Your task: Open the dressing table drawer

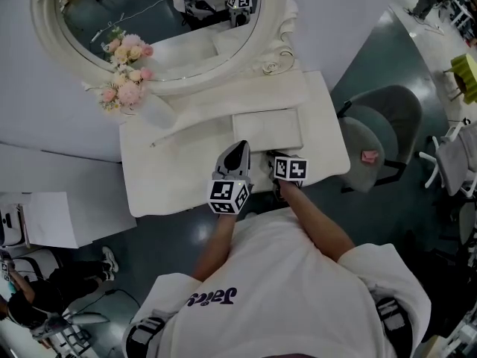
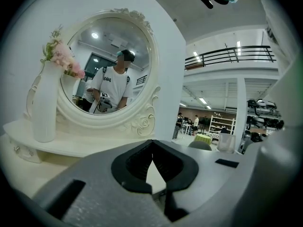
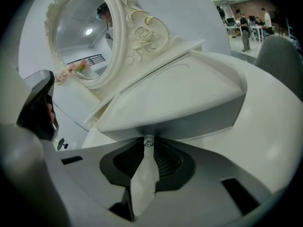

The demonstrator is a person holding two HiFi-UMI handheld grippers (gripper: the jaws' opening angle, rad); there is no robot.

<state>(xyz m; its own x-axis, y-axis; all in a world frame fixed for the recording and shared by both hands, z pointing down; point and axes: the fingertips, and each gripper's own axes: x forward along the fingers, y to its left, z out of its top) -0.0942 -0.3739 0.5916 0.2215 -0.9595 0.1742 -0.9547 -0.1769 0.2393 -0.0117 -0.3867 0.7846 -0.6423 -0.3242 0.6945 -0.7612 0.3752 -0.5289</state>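
At the left of the white worktop [image 1: 171, 177] a tall white vase [image 2: 45, 103] stands upright just before the oval mirror [image 2: 106, 70]. It holds a bunch of pink and cream flowers [image 2: 61, 56], whose heads lean across the mirror's frame. How far the stems reach into the vase cannot be seen.

The left claw [image 2: 151, 142] hangs over the front middle of the worktop, pointing toward the mirror. It is clenched, its tips meeting with nothing between them.

Just to its right, the drawer [image 3: 189, 122] sits at the middle of the dressing table, its shaded front facing the person. A small clear knob [image 3: 148, 140] stands out from that front. The right claw [image 3: 148, 144] points down at it and grasps the knob at its very tips. Nothing of the drawer's inside shows in any view, so its contents cannot be told.

Beyond the worktop's right edge stands a grey chair [image 1: 380, 144], empty apart from a small pink scrap [image 1: 369, 155] on its seat.
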